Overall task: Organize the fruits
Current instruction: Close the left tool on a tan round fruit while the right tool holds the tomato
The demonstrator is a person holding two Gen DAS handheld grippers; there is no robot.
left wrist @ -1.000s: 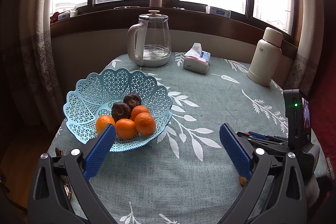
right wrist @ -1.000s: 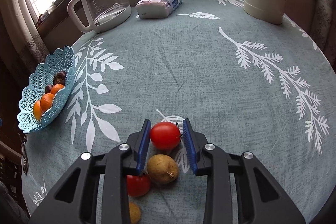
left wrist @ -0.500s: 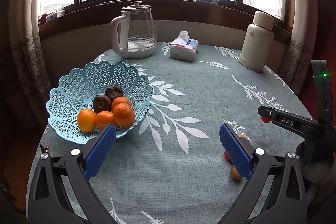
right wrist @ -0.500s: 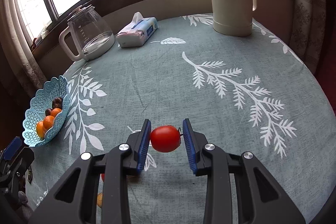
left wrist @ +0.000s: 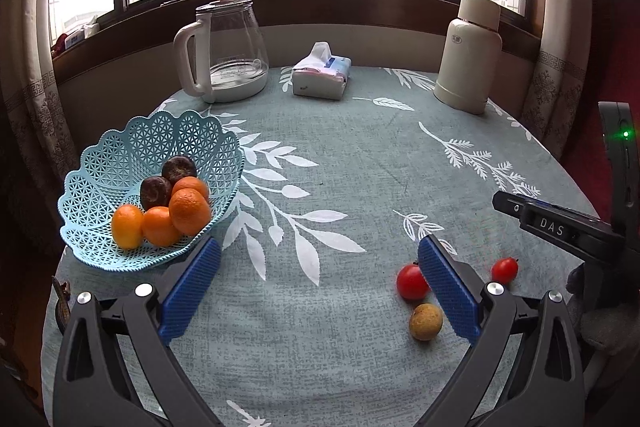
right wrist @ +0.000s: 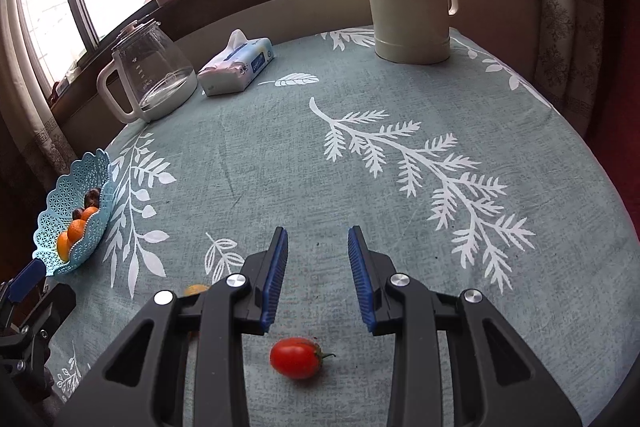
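A: Where was the small tomato [right wrist: 296, 357]?

B: It lay on the surface [right wrist: 280, 155], below the right gripper [right wrist: 318, 279] at about 6 o'clock in that gripper's view. The jaws stood apart with nothing between them, and the tomato touched neither pad.

A: And the left gripper [left wrist: 318, 293]?

B: It was spread wide and empty above the cloth. Just beside its right finger [left wrist: 448, 291] sat a second tomato [left wrist: 412, 281], with a brownish round fruit [left wrist: 425, 315] right below it; whether the finger touched either, I could not tell.

A: The basket?

B: The blue lattice basket [left wrist: 120, 163] stood at 9 o'clock in the left view, holding oranges [left wrist: 189, 211] and two dark fruits [left wrist: 155, 191], well apart from the tomatoes.

A: Anything at the far edge?

B: At 12 o'clock, a glass kettle [left wrist: 224, 55], a tissue pack [left wrist: 321, 77] and a cream flask [left wrist: 470, 55].
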